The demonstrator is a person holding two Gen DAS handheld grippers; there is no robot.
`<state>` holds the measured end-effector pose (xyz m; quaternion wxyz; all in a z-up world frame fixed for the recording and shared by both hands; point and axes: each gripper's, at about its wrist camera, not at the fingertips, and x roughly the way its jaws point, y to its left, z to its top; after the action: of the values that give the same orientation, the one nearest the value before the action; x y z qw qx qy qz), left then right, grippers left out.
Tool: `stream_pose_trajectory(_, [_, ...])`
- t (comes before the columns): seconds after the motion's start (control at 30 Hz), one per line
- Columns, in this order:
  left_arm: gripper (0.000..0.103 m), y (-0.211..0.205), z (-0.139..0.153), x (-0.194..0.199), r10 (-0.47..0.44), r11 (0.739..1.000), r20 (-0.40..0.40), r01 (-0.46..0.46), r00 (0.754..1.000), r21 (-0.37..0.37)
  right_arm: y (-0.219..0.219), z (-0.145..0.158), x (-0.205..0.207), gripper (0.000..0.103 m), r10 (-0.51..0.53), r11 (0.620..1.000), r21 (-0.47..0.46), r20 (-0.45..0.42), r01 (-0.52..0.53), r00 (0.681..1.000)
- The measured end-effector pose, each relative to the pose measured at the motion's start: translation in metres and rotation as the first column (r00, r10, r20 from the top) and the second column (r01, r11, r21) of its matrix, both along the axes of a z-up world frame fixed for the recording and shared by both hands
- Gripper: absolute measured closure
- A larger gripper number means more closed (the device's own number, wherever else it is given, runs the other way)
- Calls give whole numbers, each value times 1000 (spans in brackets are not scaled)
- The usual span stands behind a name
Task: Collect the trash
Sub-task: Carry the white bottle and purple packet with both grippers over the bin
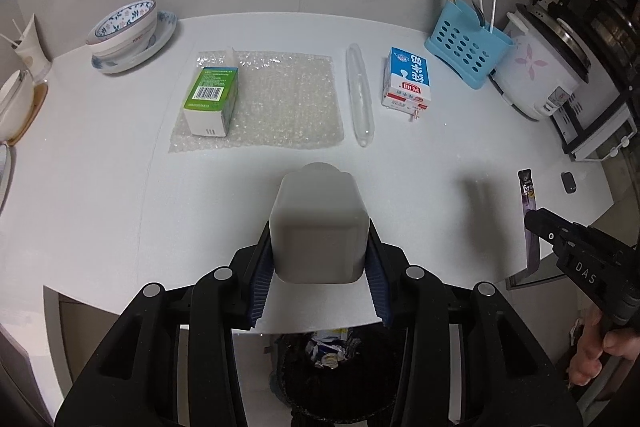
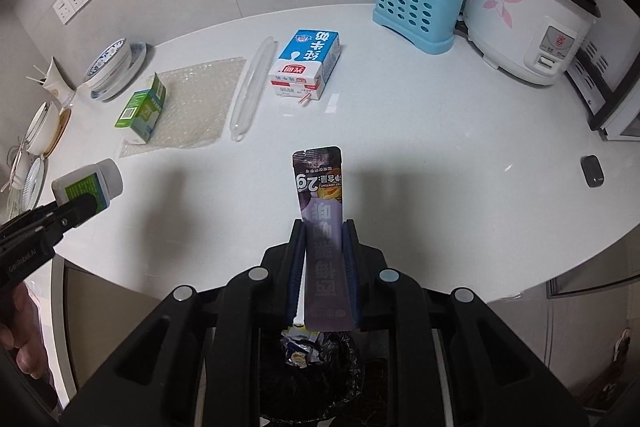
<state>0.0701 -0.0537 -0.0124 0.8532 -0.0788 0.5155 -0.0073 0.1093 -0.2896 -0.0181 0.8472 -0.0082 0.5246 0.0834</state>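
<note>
The white table (image 1: pixel 100 187) fills most of both views, its near edge curved. At the far right corner stands a rice cooker (image 2: pixel 532 23), and beside it, along the far edge, a blue rack (image 2: pixel 416 11) holding chopsticks and straws. A stack of bowls (image 1: pixel 128 31) sits at the far left corner. Mid-table lies a sheet of bubble wrap (image 1: pixel 280 99), with a green box (image 1: pixel 212 99) on its left part. Right of the sheet lies a clear tube (image 1: pixel 360 95), then a milk carton (image 1: pixel 408 79) on its side. A small black thing (image 2: pixel 592 171) lies near the right edge.

Below the near edge stands a bin (image 2: pixel 320 359), black-lined, with crumpled wrappers inside.

The left gripper (image 1: pixel 320 291) has its fingers clamped on a white bottle (image 1: pixel 320 223), held off the table by the near edge, over the bin. The right gripper (image 2: pixel 326 283) has its fingers narrow, pinching a purple sachet (image 2: pixel 320 195) that stands up between them, also above the bin.
</note>
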Motion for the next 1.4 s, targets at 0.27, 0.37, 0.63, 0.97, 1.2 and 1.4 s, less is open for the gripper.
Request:
stream_pose_trajectory(0.27, [62,-5,2,-47,-30,1000,11,30,999,-1,4,11,-47,85,-15,1000,-1,30,15,999])
stream_pose_trajectory(0.37, [62,-6,3,-63,-44,999,18,44,999,-2,5,13,-67,85,-25,1000,2,34,25,999])
stream_pose_trajectory(0.63, [62,-19,-4,-97,-69,998,5,69,998,-9,7,9,-109,85,-24,1000,6,13,24,1000])
stream_pose_trajectory(0.97, [62,-40,-14,-119,-84,996,-1,84,996,-13,13,5,-137,85,22,1000,-2,22,-22,1000])
stream_pose_trajectory(1.2, [62,-39,-43,-137,-60,998,-23,59,998,-9,20,-11,-144,85,69,997,22,26,-69,997])
stream_pose_trajectory(1.4, [62,-41,-70,-148,-53,998,-45,52,998,-18,24,-33,-145,85,88,996,29,8,-88,996])
